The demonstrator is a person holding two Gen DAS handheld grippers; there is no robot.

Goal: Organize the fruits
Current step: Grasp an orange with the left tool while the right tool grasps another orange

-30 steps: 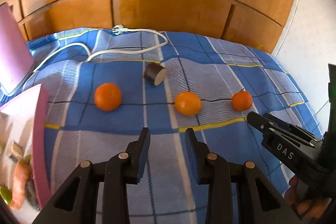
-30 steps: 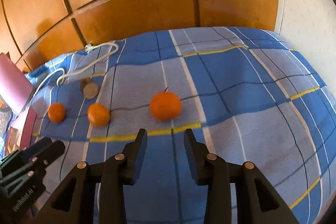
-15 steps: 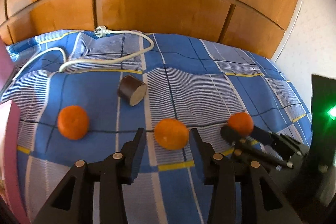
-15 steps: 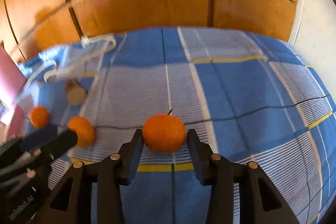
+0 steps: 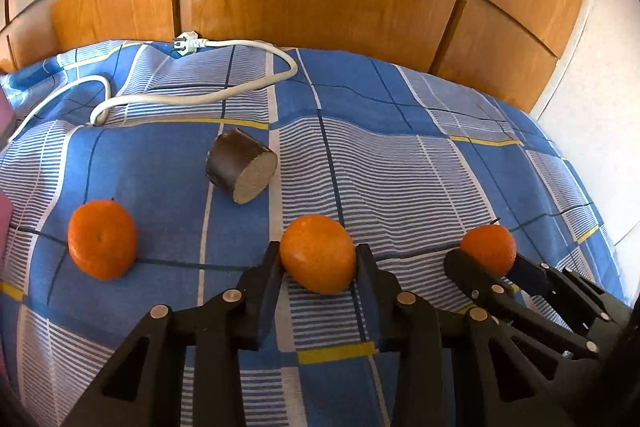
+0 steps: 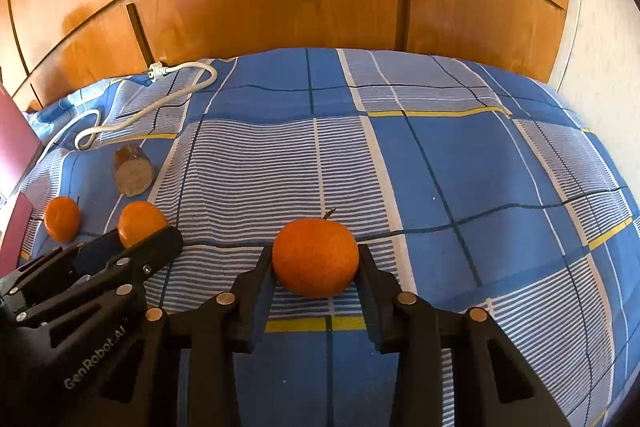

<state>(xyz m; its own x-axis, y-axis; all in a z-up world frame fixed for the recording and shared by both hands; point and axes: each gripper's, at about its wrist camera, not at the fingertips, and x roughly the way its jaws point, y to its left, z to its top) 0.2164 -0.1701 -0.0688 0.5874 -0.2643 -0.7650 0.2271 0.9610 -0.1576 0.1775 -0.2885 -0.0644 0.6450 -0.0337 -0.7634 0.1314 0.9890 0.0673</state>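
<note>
Left hand-held gripper [image 5: 317, 261]: jaws closing around the middle mandarin [image 5: 317, 253] — pads touching its sides.
Right hand-held gripper [image 6: 316, 261]: closing on the right mandarin [image 6: 315, 257], still resting on the bed [image 6: 480, 167].
Third mandarin [image 5: 102, 239]: lying untouched farther left — nothing sorted yet.

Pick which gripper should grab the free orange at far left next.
Left. The left gripper, jaws closing on the middle orange, is nearer the free orange. The right gripper, jaws closing on the right orange, sits beyond the left gripper, farther away.
</note>
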